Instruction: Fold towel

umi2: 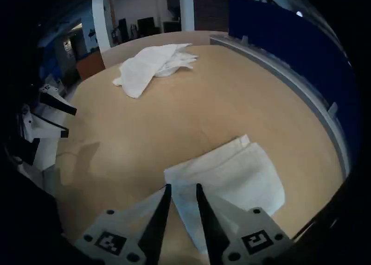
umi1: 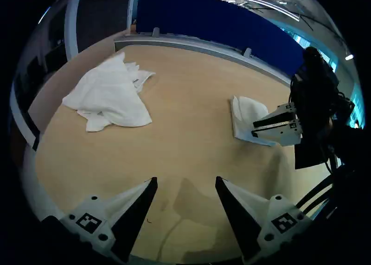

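Note:
A folded white towel lies flat on the tan table. My right gripper hovers over its near corner, fingers a narrow gap apart, with flat cloth showing between them. In the left gripper view the same folded towel sits at the right with the right gripper over its edge. A crumpled pile of white towels lies at the far left, also seen far across the table as the pile. My left gripper is open above bare tabletop, and appears as the left gripper at the table's side.
A blue partition with a grey rail runs along the table's far edge. The table's curved edge drops off at the left. A person's dark arm and the right gripper's body stand at the right.

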{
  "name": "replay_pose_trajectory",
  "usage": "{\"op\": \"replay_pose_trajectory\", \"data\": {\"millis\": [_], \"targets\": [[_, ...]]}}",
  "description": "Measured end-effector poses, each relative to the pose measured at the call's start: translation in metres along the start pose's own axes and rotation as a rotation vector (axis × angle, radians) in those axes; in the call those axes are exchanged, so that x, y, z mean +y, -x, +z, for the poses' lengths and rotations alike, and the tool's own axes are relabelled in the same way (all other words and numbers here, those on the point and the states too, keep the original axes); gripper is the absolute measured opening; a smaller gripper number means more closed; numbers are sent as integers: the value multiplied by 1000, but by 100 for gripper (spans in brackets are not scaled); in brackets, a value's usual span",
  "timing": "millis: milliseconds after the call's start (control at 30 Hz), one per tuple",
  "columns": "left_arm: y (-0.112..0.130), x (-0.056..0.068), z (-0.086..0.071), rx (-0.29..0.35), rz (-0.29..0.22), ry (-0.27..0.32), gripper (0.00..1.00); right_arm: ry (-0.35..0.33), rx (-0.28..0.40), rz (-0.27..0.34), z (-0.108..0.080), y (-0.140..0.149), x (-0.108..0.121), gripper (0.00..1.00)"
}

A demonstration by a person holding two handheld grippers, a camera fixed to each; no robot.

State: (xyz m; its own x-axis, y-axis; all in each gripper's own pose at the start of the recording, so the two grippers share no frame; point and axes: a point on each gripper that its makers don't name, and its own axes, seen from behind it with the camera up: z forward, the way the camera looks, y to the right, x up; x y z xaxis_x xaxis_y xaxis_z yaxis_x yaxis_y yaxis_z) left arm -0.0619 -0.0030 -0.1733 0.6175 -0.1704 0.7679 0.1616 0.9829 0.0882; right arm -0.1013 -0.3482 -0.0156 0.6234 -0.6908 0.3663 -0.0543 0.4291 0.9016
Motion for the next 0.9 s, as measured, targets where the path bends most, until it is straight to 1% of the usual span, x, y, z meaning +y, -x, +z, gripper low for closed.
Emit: {"op": "replay_pose_trajectory", "data": {"millis": [133,200,333,567,767,900], "targets": [[0,-1,-1,0,-1,-2,93,14,12,11,-8,1,2,82],[0,-2,-2,0,0,-3,93,29,19,17,-12,2,4,86],[1,-1,-2,-1,3,-4,93,58,28,30,-19,6,9,90],[1,1,-5,0,10,-6,93,102,31,57,-30,19,16,90],[3,0,-7,-1,8,-9,93,144,23,89,-40,38,22,90],[4,0,-8,-1,8,-8,93,176,10,123,-47,54,28,90]]}}
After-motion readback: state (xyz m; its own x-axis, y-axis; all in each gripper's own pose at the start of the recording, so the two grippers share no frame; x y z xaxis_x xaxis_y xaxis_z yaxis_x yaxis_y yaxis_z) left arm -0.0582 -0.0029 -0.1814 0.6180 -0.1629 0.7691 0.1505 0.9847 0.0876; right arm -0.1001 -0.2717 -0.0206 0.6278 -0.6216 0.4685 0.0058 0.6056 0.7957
